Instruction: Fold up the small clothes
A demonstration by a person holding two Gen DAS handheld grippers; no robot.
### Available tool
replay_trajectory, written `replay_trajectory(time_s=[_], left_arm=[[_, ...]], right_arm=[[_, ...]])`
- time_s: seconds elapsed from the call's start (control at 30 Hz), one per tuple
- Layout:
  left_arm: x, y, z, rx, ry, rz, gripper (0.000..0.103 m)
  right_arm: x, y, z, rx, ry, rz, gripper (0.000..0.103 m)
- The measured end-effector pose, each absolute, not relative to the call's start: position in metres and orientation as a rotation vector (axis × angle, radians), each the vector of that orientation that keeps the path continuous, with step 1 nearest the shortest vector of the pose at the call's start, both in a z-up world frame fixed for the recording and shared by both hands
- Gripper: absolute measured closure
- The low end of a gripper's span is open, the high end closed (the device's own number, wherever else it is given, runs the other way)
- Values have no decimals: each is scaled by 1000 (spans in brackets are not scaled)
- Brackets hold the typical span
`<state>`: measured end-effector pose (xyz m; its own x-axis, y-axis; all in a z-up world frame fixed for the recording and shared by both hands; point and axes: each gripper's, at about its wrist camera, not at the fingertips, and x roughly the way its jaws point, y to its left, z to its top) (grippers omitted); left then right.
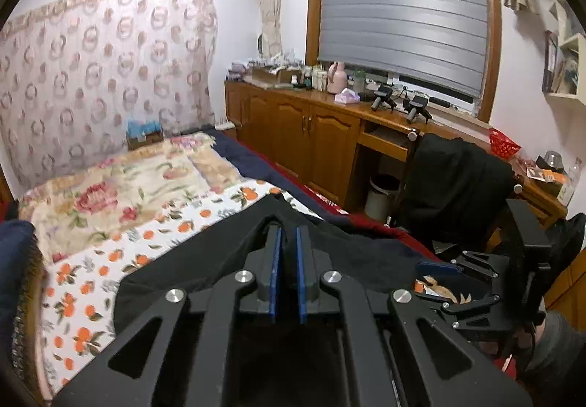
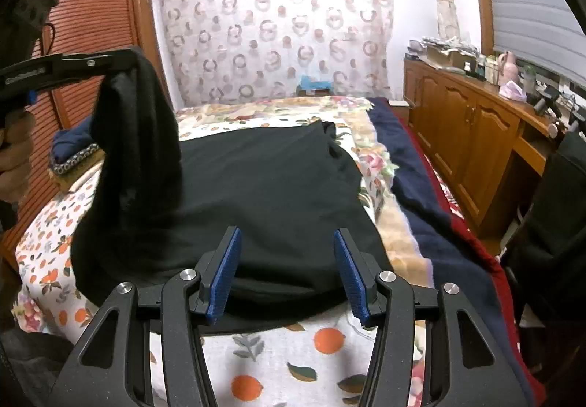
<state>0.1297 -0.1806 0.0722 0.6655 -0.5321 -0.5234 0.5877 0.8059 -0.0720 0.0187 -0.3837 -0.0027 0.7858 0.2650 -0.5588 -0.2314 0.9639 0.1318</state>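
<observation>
Scanning for writing: none can be read in either view. Left gripper [image 2: 121,64], at the right wrist view's left edge, is clenched on a raised fold of the black garment [image 2: 263,180]; the cloth hangs from it down to the bed [image 2: 329,363]. Most of the garment lies flat on the orange-print sheet. Right gripper [image 2: 287,273] hovers at its near hem, jaws apart, pads either side, not pressing. Only the left wrist view shows the blind [image 1: 403,4], chair [image 1: 454,183] and red basket [image 1: 503,147]; only the right shows the wardrobe [image 2: 91,15].
</observation>
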Motion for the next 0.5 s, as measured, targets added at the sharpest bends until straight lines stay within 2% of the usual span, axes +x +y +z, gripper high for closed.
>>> replay_trajectory(time_s=[0.13, 0.27, 0.4, 0.5], left_arm=[[128, -185, 66, 128, 542, -625, 92], [126, -185, 65, 130, 539, -618, 65], [126, -170, 61, 137, 551, -594, 60], [128, -150, 55, 128, 569, -572, 49]], right_arm=[[19, -392, -4, 66, 614, 257, 50], [24, -395, -5, 69, 620, 249, 50], [31, -391, -4, 61, 621, 259, 50], [40, -385, 0, 47, 621, 272, 50]])
